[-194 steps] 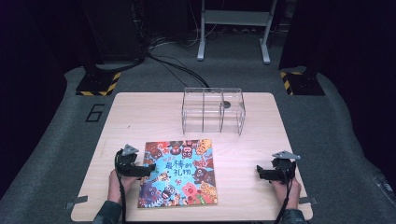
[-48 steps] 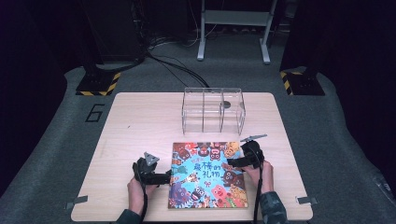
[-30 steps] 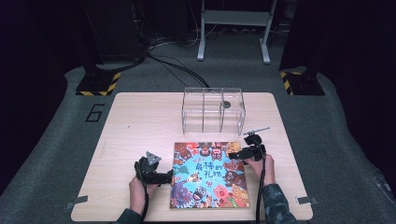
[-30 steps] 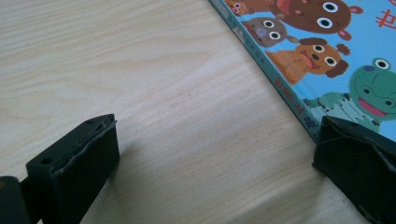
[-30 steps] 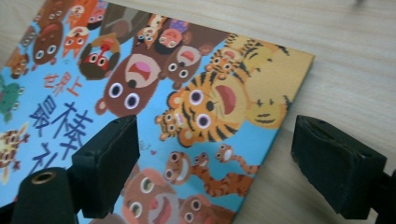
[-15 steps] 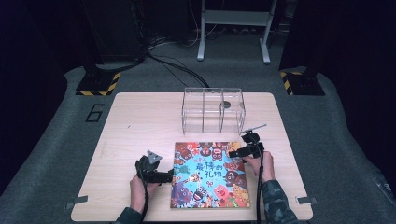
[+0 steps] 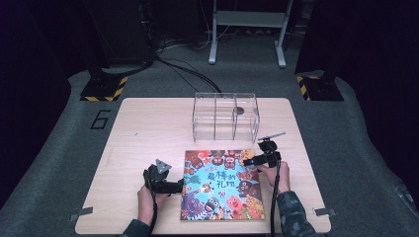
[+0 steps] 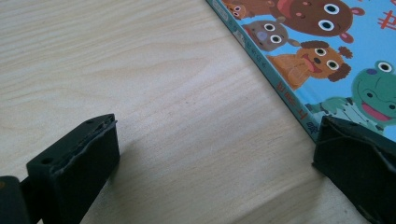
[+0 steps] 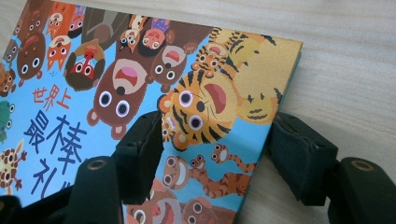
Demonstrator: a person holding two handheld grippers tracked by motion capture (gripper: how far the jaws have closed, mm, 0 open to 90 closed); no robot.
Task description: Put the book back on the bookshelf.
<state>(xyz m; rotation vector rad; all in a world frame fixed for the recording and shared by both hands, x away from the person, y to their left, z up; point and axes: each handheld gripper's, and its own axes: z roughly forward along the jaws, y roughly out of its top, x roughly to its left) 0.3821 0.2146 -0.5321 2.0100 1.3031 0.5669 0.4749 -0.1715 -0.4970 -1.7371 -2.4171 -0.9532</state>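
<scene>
Pale wood of the table point(image 7: 148, 128) carried everything, with the picture book point(image 7: 220, 185) as landmark near its front edge. Left of the book, the left gripper point(image 7: 173, 186) held the place it had a second before, jaws spread wide: one on bare wood, the other at the book's spine edge, nothing pinched. Beyond the book stood a clear acrylic organizer point(image 7: 225, 116), well apart. At the book's far right corner, the right gripper point(image 7: 245, 162) had stayed put too, but its jaws had just been closing, one over the cover, one outside the edge, not visibly clamping yet.
</scene>
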